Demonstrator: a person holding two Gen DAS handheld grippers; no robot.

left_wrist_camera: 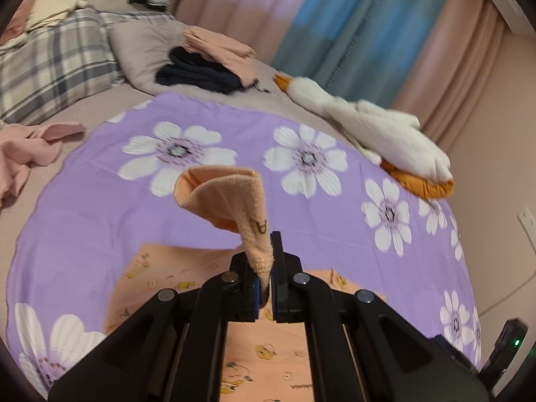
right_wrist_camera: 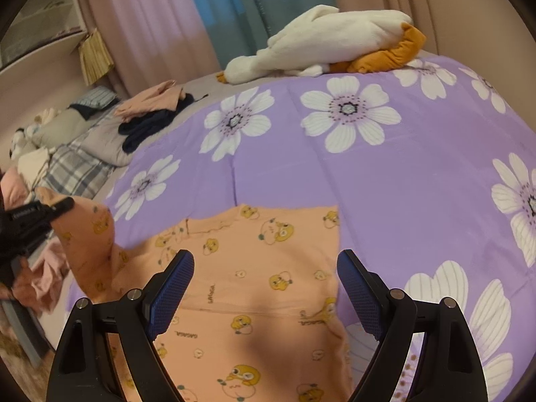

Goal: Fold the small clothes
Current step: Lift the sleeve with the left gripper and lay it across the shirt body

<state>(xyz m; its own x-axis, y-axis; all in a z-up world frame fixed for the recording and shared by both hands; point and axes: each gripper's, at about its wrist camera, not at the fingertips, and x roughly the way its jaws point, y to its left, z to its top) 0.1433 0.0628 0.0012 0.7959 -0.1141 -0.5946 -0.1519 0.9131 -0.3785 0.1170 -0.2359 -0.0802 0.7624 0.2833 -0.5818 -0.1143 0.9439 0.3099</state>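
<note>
Spread across the bed, a purple flowered quilt (right_wrist_camera: 385,181) is serving as the folding surface. On it a small peach garment (right_wrist_camera: 268,288) printed with yellow ducklings is lying mostly flat, its body directly below the right claw (right_wrist_camera: 265,271), whose blue-padded fingers are standing wide apart and gripping nothing. The left claw (left_wrist_camera: 264,268) is pinching the cuff end of one sleeve (left_wrist_camera: 227,197) and holding it off the quilt, so the sleeve is drooping open like a soft tube. The fabric looks light, limp and a little stretchy; it is likely to sag and crease rather than keep a line, so taking it by hems, cuffs or corners seems the surest hold, with the free claw pinning the body flat. Farther out, a white plush goose (right_wrist_camera: 328,43) is lying along the quilt's far edge, and a heap of dark and pink clothes (left_wrist_camera: 207,63) is sitting near the pillows.
</note>
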